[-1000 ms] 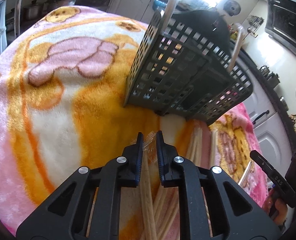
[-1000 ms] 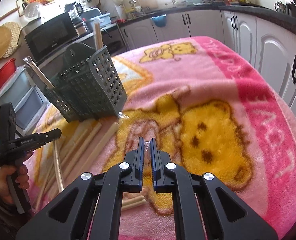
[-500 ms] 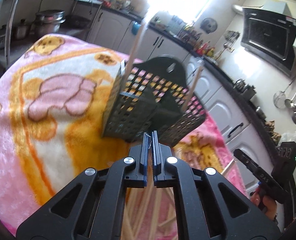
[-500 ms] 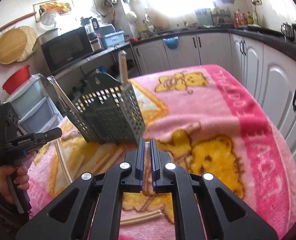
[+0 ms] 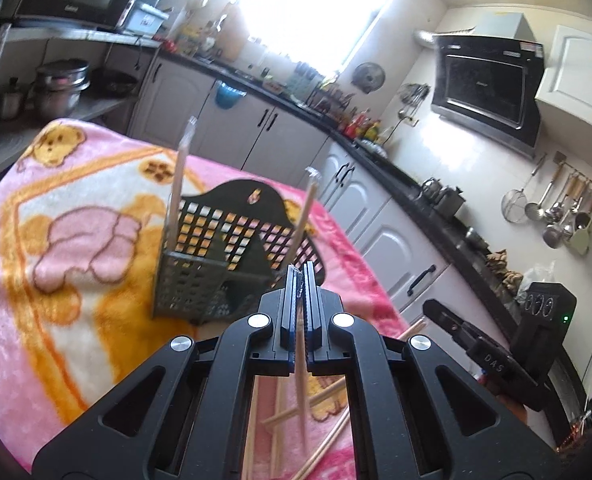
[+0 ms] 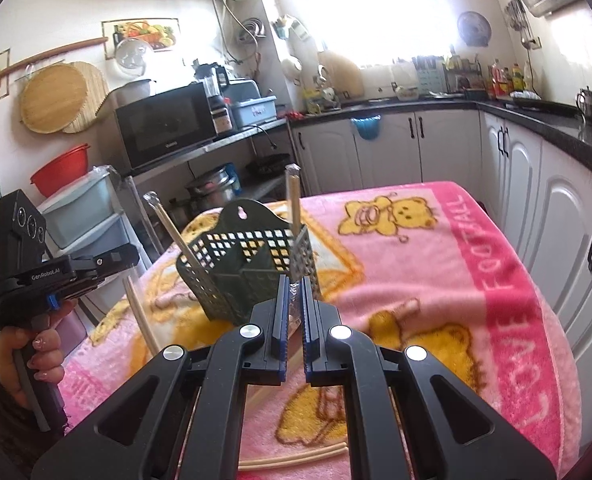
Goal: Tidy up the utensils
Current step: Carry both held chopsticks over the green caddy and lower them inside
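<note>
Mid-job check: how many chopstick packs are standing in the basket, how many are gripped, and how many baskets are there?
Upright in the basket, standing packs: 2
Gripped, held packs: 2, one in the left gripper, one in the right gripper
Baskets: 1
Total: 5, leaving out the loose packs on the blanket, too blurred to count.

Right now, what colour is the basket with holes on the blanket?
Dark grey-green; the basket shows best in the right wrist view.
</note>
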